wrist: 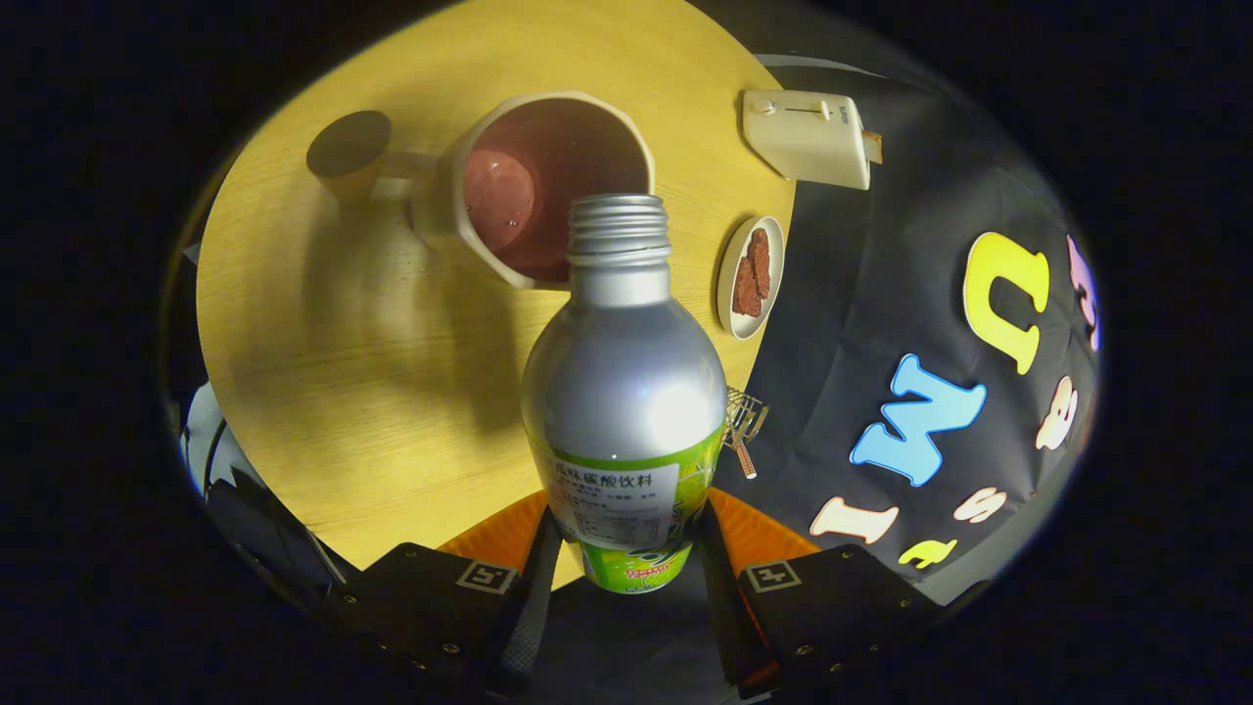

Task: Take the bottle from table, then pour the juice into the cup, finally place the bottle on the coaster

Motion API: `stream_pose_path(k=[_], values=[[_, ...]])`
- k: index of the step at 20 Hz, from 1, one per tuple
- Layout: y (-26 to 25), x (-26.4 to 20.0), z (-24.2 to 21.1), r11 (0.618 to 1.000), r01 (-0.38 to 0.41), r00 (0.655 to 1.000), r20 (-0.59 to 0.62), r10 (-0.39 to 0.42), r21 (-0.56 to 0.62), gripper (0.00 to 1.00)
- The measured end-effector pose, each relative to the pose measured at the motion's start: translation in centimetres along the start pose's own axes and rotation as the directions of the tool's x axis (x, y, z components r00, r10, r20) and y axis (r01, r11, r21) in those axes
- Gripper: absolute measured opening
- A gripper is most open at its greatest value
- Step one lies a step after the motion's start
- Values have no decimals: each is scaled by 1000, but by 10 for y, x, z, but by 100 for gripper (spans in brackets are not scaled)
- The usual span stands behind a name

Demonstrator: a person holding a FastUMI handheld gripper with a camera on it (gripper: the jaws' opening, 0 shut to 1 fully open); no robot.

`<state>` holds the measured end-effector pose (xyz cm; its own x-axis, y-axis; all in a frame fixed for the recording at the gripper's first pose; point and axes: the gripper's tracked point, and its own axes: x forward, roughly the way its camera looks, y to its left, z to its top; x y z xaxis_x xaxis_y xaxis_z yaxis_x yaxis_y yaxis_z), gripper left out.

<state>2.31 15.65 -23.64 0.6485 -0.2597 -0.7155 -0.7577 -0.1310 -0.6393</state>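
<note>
The gripper (626, 568) clamps both fingers on the silver bottle (624, 392) (cap off), its mouth over the cup (548, 186) holding reddish juice (501, 196).

Silver bottle (624, 392), cap off, green label, is tipped mouth-first over the cream cup (548, 186), reddish juice (501, 196) pooled inside, near the bench's (323, 372) far edge.

"碳酸饮料" on the bottle (624, 392) label; remaining print illegible.
</note>
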Motion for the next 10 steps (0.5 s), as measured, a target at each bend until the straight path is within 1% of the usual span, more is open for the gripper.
stream_pose_path(k=[4, 6, 10], values=[[22, 8, -2, 988, -91, 994, 69, 82, 128, 70], [23, 8, -1, 976, -113, 989, 110, 94, 187, 70], [38, 9, 6, 932, -198, 970, 197, 142, 304, 70]])
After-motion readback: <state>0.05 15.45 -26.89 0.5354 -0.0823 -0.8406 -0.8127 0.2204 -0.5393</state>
